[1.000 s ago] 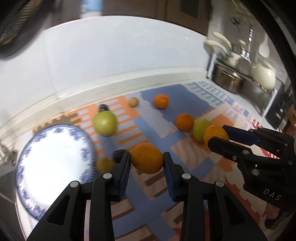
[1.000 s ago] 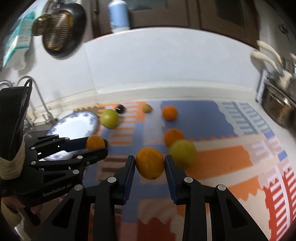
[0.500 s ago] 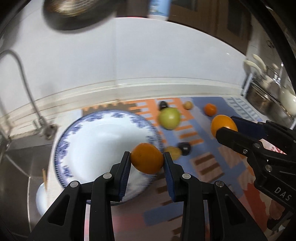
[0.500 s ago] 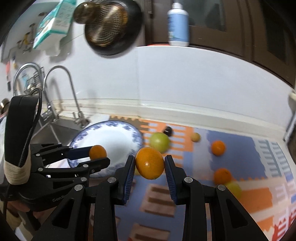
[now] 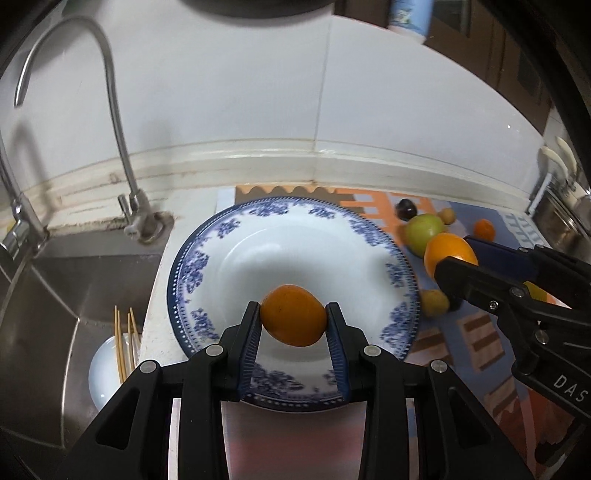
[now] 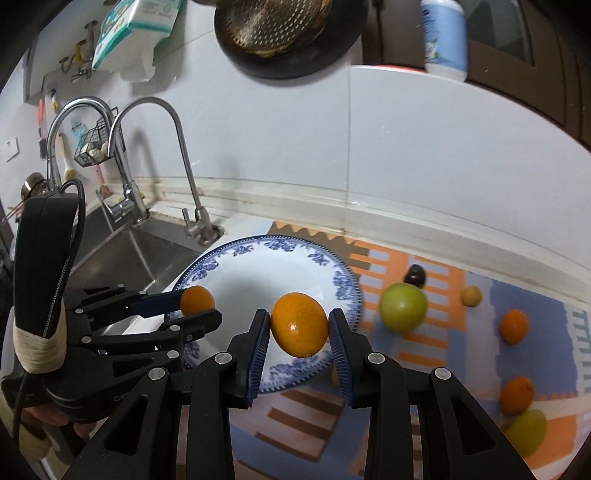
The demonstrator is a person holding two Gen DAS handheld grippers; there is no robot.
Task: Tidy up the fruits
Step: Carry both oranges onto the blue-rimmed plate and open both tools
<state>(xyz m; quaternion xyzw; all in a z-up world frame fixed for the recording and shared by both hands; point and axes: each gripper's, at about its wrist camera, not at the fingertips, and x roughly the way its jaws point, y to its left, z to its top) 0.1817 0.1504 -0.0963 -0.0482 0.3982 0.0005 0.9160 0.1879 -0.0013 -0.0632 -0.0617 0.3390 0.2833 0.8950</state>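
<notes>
My left gripper [image 5: 293, 323] is shut on an orange [image 5: 293, 314] and holds it above the blue-and-white plate [image 5: 221, 236]. My right gripper [image 6: 299, 328] is shut on another orange [image 6: 299, 324] over the plate's right rim [image 6: 347, 284]. Each gripper shows in the other's view: the right one [image 5: 452, 258] with its orange [image 5: 448, 251], the left one [image 6: 197, 308] with its orange [image 6: 197, 300]. On the patterned mat [image 6: 461, 354] lie a green apple [image 6: 402, 307], a dark plum [image 6: 414, 275], a small yellow fruit [image 6: 471, 295], two oranges [image 6: 513, 326] and a green fruit [image 6: 526, 432].
A steel sink [image 5: 48, 295] with faucets [image 5: 114, 110] lies left of the plate; a white bowl with chopsticks [image 5: 110, 369] sits in it. A pan [image 6: 280, 33] and a bottle [image 6: 443, 37] are above the white wall. A dish rack [image 5: 561, 206] stands at the far right.
Both grippers have swung left with their oranges, from over the mat to over the plate. The sink and faucets have come into view.
</notes>
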